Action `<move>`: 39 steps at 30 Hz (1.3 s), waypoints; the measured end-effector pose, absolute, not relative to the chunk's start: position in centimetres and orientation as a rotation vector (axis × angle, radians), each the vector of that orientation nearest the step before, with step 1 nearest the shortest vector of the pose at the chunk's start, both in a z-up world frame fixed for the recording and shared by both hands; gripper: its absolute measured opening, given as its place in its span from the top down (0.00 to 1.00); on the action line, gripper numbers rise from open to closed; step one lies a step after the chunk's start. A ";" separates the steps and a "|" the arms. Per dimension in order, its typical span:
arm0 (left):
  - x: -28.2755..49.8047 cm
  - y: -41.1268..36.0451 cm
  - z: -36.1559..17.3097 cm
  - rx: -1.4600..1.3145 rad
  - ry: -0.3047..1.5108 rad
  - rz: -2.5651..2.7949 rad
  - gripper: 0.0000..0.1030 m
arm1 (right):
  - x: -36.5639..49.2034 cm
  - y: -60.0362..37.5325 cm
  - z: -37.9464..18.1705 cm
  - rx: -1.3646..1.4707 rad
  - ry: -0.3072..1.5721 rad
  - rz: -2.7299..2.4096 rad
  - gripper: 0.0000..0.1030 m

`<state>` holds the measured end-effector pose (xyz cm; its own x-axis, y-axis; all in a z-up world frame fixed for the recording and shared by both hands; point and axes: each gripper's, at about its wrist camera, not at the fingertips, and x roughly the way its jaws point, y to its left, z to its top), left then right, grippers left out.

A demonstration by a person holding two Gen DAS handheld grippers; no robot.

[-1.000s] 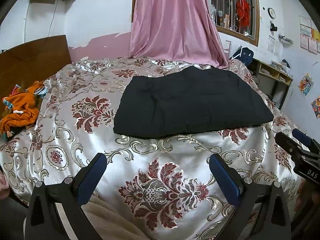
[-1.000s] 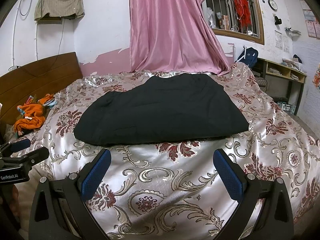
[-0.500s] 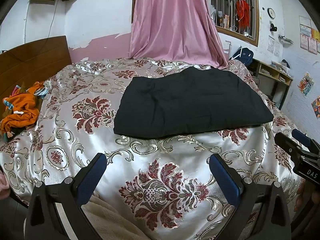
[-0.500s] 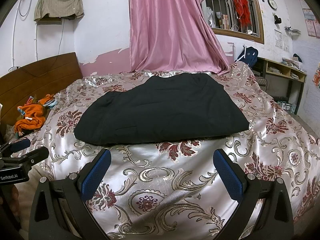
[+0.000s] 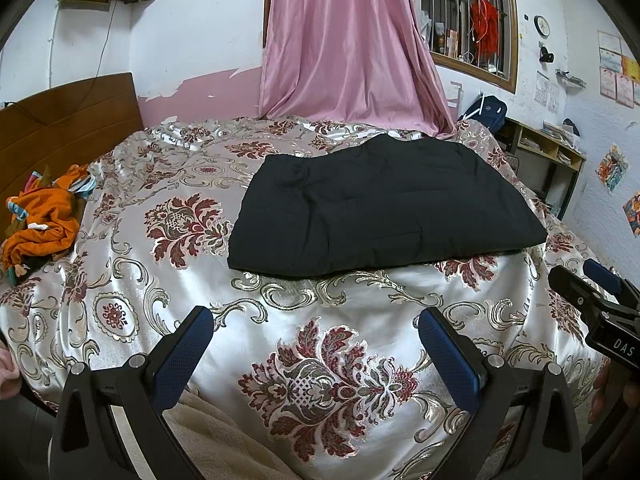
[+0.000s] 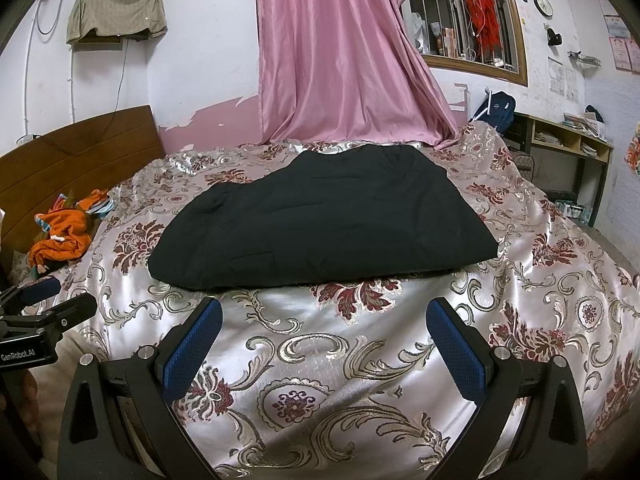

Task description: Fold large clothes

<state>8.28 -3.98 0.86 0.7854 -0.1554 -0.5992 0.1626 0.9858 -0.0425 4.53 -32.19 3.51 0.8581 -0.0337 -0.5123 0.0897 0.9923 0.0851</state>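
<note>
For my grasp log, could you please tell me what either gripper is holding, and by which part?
Nothing is held. The left gripper and right gripper are both open over the bedspread, short of the folded black garment.

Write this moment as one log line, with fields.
left gripper: open, empty | right gripper: open, empty | black garment: folded on bed, untouched

Matt black cloth garment (image 5: 380,204) on glossy satin bedspread (image 5: 360,328) w/ metallic brocade. Pink sheeny curtain (image 5: 344,40) at 12 o'clock, smooth wood headboard (image 5: 68,120) at 10. Textured blue rubbery pads (image 6: 456,356), matt plastic frames.
</note>
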 end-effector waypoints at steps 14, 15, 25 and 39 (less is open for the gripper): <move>8.2 -4.0 0.8 0.011 0.642 -0.172 0.00 | 4.5 -32.0 3.5 0.110 0.534 -0.065 0.03; 8.2 -4.0 0.8 0.010 0.642 -0.172 0.00 | 4.5 -32.1 3.5 0.110 0.534 -0.064 0.03; 8.3 -3.9 0.9 0.017 0.638 -0.173 0.00 | 4.5 -32.0 3.5 0.112 0.530 -0.064 0.03; 8.2 -4.0 0.8 0.014 0.639 -0.173 0.00 | 4.6 -31.8 3.5 0.114 0.533 -0.063 0.03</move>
<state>8.21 -3.98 0.84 0.7890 -0.1564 -0.5941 0.1650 0.9855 -0.0402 4.60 -31.78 3.50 0.8594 -0.0299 -0.5104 0.0893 0.9917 0.0923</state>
